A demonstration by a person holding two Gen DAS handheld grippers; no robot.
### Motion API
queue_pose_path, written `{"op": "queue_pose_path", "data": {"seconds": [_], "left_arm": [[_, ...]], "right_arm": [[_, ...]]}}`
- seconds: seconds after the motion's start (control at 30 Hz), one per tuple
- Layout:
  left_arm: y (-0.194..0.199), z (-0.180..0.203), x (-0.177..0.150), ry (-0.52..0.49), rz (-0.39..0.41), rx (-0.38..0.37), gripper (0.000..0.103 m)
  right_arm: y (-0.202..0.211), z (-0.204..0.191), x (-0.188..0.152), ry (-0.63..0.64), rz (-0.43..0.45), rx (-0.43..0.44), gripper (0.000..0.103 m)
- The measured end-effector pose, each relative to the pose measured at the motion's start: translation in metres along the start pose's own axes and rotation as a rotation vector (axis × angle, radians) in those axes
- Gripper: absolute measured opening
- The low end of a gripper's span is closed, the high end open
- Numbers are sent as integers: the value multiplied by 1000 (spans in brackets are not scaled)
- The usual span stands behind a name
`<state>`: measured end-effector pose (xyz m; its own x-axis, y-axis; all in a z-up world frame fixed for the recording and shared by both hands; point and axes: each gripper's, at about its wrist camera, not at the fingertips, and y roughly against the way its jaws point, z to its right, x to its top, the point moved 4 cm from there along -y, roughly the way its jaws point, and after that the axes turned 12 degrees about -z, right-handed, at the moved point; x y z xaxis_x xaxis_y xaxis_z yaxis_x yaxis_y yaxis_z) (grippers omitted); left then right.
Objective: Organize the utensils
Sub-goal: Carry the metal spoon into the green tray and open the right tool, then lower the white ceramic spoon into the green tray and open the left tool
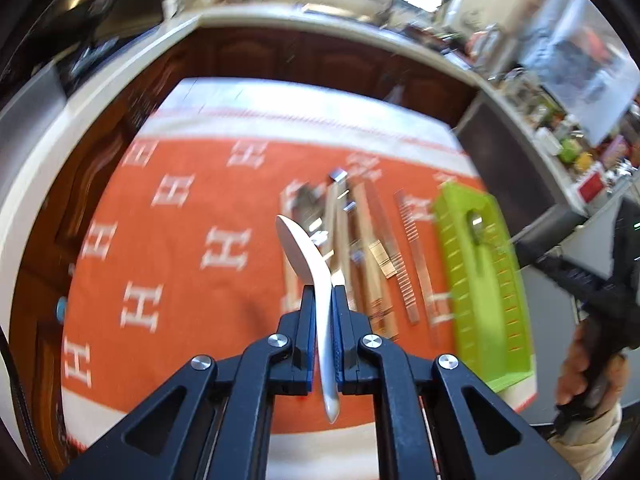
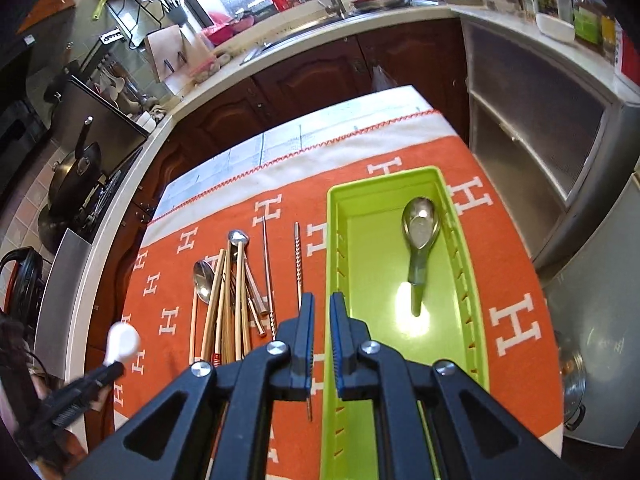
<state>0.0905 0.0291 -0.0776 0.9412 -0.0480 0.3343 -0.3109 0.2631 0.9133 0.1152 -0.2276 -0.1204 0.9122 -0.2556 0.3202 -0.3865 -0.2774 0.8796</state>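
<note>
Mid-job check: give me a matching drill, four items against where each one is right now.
Items:
1. white spoon
2. metal spoon
3. chopstick pile
4. right claw

Places:
A. inside the green tray
B. lying on the orange cloth
C. gripped in the left claw
D. holding nothing, above the tray's left wall

Pairs: 1-C, 2-A, 3-B, 4-D

A pile of wooden chopsticks and metal spoons [image 2: 230, 292] is crowding the frame's lower left, while the green plastic tray [image 2: 340, 208], right of centre, is lying mostly open around one steel spoon [image 2: 418, 240].
</note>
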Motion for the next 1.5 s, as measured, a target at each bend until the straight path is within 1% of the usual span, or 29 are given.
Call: {"op": "queue_pose_path", "data": {"seconds": [0.1,0.23,0.33,0.43,0.53,0.7,0.87,0.97,1.1,1.23,1.27,1.33,1.4,1.43,1.5], "left_arm": [[11,38,16,-73,41,-29,5],[1,95,37,-164,43,-63,5],[-18,132,50,-210,18,-83,5],[-40,163,63,-245,3,-84,5],[-63,187,74,-273,-14,-83,5],[-111,219,81,-327,-59,-54,5],[-154,237,80,-372,-102,-4,5],[-173,238,78,-376,-130,16,5],[-194,238,78,-371,-161,34,5],[-206,234,81,-366,-168,53,5],[-208,233,81,-364,-173,52,7],[-211,232,81,-365,-186,47,14],[-209,231,80,-374,-182,46,23],[-206,231,79,-380,-178,43,25],[-197,230,78,-383,-172,30,38]], "right_arm": [[8,14,0,-24,17,-22,7],[15,40,-1,-79,31,-44,7],[20,64,-1,-131,39,-75,7],[25,81,-4,-167,45,-87,7],[26,91,-4,-182,49,-105,7],[24,100,-6,-198,45,-94,8],[20,100,-6,-199,39,-83,8],[18,99,-7,-195,35,-81,8],[17,98,-7,-189,30,-79,8],[15,96,-6,-184,27,-85,8],[15,96,-6,-183,25,-89,8],[15,95,-6,-179,22,-96,8],[15,93,-6,-172,21,-99,8],[15,91,-6,-169,21,-101,8],[16,88,-7,-161,23,-106,8]]}}
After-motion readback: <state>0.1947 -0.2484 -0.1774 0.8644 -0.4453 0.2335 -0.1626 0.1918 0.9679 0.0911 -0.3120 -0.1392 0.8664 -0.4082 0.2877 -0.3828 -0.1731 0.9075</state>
